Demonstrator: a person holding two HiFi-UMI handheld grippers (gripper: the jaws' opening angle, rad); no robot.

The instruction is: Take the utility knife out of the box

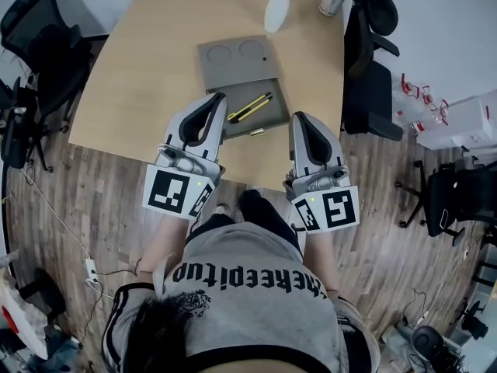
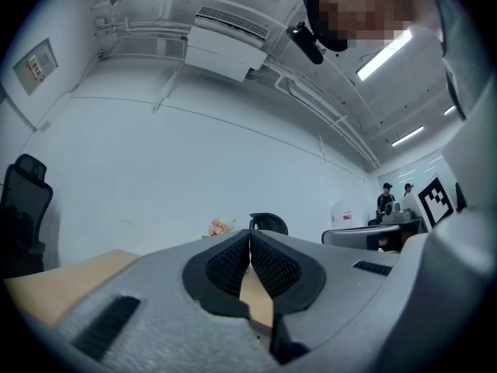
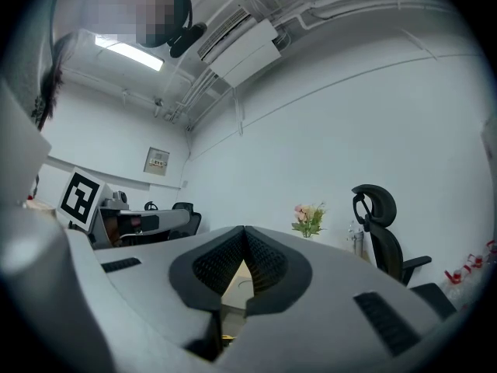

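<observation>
Head view: left gripper [image 1: 220, 96] and right gripper [image 1: 299, 117] fingers pressed together; box [image 1: 239, 70] corner hidden.

Vase [image 1: 276, 12] on tbl [image 1: 147, 68], blk chair [image 1: 370, 92]

Yellow-and-black knife [image 1: 250, 108]; matt grey box [image 1: 237, 72]; pale tan wood-grain bench [image 1: 155, 61]. The left tool [image 1: 218, 98] and right tool [image 1: 299, 117] are light grey, with black cross-hatched pads [image 2: 229, 266] and black-and-white square markers [image 1: 172, 191]. The vase [image 1: 276, 12] is white, the chairs [image 1: 369, 61] are black, the plank floor [image 1: 93, 185] is brown, and the shirt [image 1: 256, 286] is grey with black lettering.
</observation>
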